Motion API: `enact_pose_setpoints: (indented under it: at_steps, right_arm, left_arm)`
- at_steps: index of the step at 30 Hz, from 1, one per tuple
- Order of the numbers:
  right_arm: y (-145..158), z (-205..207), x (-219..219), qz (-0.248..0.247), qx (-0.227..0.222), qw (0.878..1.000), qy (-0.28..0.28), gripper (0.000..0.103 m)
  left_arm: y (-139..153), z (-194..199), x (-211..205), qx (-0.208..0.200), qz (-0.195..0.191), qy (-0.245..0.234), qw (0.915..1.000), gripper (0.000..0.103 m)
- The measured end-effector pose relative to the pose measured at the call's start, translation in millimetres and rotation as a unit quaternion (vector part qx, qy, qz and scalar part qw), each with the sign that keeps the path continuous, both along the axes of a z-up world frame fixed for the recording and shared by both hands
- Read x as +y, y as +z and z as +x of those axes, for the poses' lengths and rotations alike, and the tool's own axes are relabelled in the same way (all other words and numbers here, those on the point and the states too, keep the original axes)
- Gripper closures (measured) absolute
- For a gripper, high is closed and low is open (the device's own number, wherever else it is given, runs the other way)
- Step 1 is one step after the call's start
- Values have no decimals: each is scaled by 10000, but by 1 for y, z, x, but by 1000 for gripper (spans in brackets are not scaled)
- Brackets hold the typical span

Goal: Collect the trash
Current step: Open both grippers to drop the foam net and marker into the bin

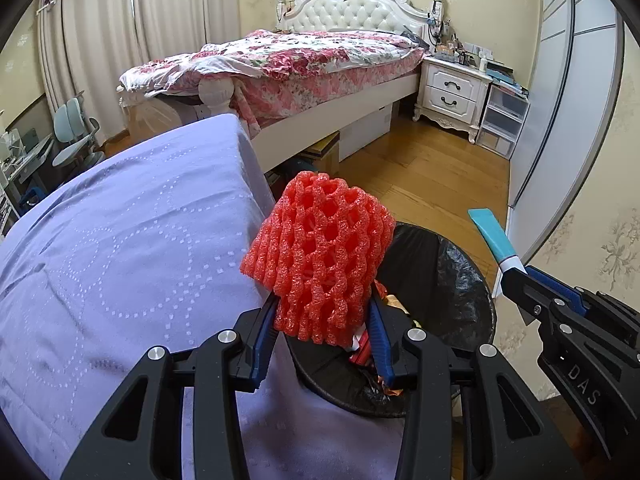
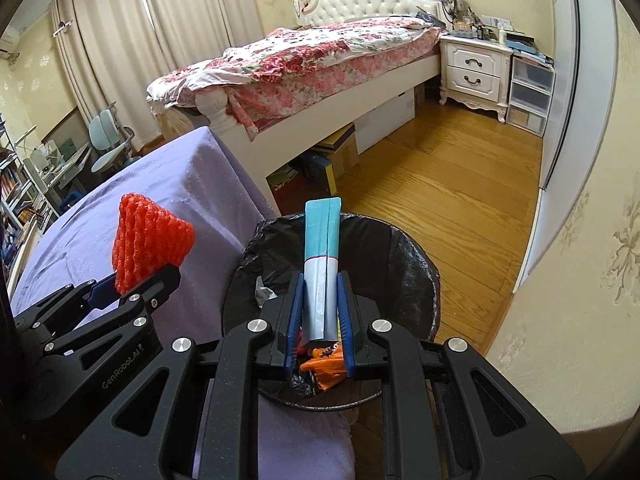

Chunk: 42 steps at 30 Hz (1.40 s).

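Foam net [image 1: 318,258] clamped in my left gripper [image 1: 324,334], packet [image 2: 322,268] pinched in my right gripper [image 2: 320,316]; the net sits over the bin rim [image 1: 486,300] and could bounce out.

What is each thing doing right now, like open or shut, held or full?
Left gripper: shut on the red foam net, beside the bin.
Right gripper: shut on the teal and white packet, above the bin.
Trash bin: open, black bag lining it, wrappers already inside.
Nightstand drawers: both shut.
Curtains: drawn closed.
Purple cloth: spread flat.
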State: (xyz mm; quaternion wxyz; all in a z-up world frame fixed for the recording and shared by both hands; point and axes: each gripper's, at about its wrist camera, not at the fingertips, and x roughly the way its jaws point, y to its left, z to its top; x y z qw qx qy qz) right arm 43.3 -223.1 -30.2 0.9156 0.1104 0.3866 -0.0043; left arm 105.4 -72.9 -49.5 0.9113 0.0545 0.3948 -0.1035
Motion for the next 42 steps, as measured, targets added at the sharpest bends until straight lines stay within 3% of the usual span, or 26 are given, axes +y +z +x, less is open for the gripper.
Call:
enact_pose_setpoints:
  at_steps: [7,9,12,22,36,42]
  right_arm:
    - [-7,6,-5,32,42,10000,-75,85]
    - [-9,8,-5,58,77,9999,-100,84]
    - [-9,8,-7,63,63,9998,-186,67]
    - [-7,3,-11,-109,-17,9993,-352,46]
    - [9,-11,-1,-320,-147,9987,-355,27]
    - [17,-19,6,-369,-214,9985,-336,25]
  left_arm:
    - [-2,3,-6,18,67,1,10000,58]
    - [-3,4,-6,47,92,25,9999,45]
    - [-1,2,-6,-15,65,79,9999,33]
    - [6,-7,-4,-163,130,111,9997,26]
    - [21,-20,17,-264,24,273,9993,25]
    - [29,-31,30,-351,-32,362,9987,24]
